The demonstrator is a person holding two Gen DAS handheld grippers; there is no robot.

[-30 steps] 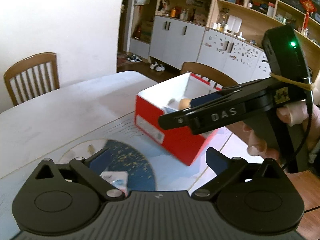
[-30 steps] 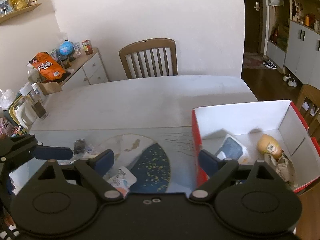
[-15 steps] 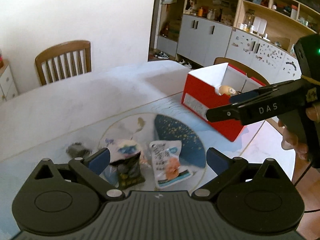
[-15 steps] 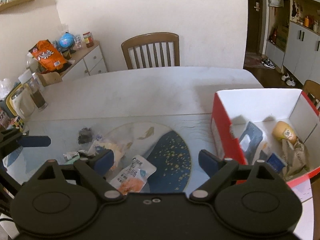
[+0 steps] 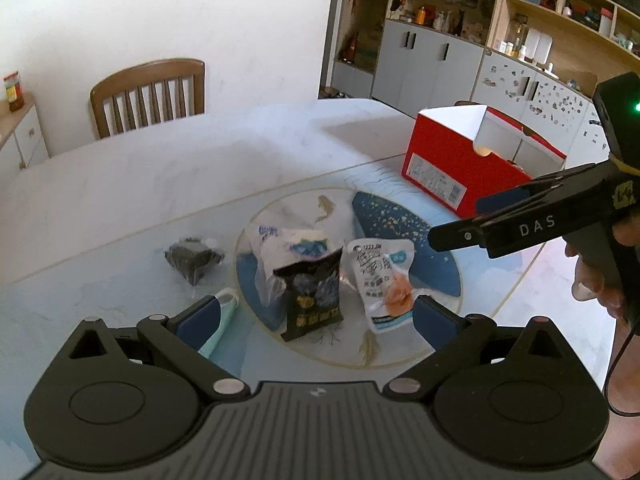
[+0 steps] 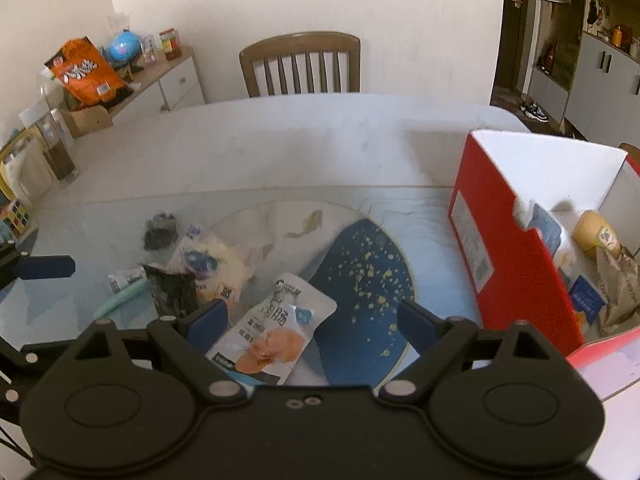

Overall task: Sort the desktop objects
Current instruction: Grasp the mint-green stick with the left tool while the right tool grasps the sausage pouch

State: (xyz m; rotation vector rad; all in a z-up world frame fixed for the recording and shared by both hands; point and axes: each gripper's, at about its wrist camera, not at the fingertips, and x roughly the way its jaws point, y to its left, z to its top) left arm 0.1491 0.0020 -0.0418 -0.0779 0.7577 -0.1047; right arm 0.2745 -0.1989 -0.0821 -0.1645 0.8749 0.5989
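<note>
We are holding two tongs over the bench, and both are standing wide open with nothing between their pads. The left tongs [image 5: 316, 314] are hovering above a black snack pouch [image 5: 312, 292], which is sitting between the two blue pads. The right tongs [image 6: 312, 320] are hanging over a white sachet with an orange picture [image 6: 272, 336], whose lower edge is disappearing under the tongs' body. In the left view the right tongs [image 5: 516, 226] are reaching in from the side, seen side-on, with the hand [image 5: 600, 272] partly cut off at the frame edge.

Loose on the bench [image 6: 280, 152] we are counting five things: the black pouch, the white sachet [image 5: 382, 280], one pale bag with a blue label [image 5: 288, 256] touching the black pouch from behind, one small dark crumpled wrapper [image 5: 192, 258] lying apart to the left, and one mint-green item [image 6: 120, 300], half hidden by the left pad in the left view and hard to name.

One red box with a white inside [image 6: 516, 248] is standing at the bench's right side. Inside it we are making out a yellowish rounded object [image 6: 596, 232], a brown paper bag [image 6: 620, 288] and blue-and-white packets [image 6: 548, 232]; the red near wall is hiding the rest, so we cannot count them surely.

One wooden chair [image 6: 300, 64] is standing behind the bench.
</note>
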